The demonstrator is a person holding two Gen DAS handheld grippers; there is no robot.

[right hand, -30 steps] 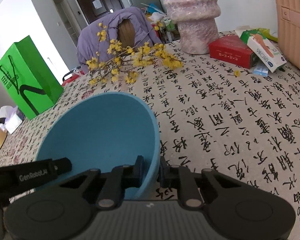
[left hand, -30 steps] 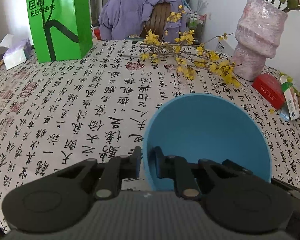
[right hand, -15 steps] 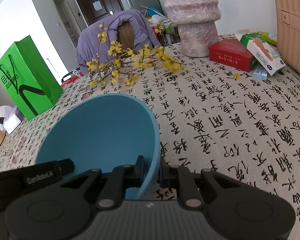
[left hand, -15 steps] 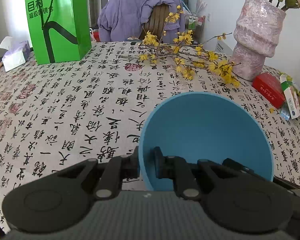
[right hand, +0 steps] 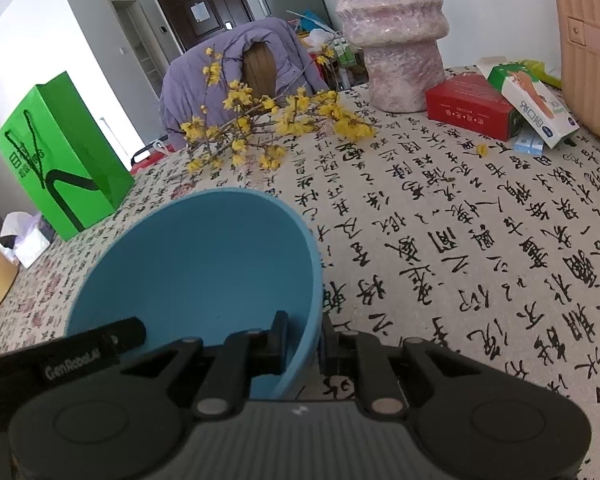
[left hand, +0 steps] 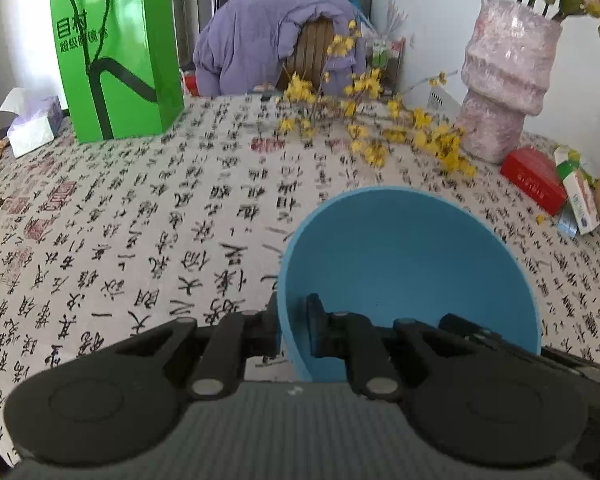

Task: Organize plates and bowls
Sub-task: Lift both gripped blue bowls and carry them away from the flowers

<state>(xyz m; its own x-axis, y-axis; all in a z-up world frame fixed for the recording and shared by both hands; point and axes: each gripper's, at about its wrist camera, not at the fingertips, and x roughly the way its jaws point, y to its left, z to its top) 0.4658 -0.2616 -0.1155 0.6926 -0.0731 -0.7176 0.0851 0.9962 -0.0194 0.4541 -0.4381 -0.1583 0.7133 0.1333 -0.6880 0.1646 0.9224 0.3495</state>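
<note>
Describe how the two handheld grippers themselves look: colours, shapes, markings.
Both the left gripper and the right gripper are matte black. Each has two short blocky fingers on angular link arms with silver pivot pins, round disc housings either side and a ribbed dark grey body. White lettering, seemingly "GenRobot.AI", marks the left gripper's side. No cables or sleeves show.

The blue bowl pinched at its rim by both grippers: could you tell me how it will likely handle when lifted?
The blue bowl looks thin-walled and matte, so probably light and rigid. Its smooth rim may slip. Gripped at opposite sides, it should stay level.
</note>
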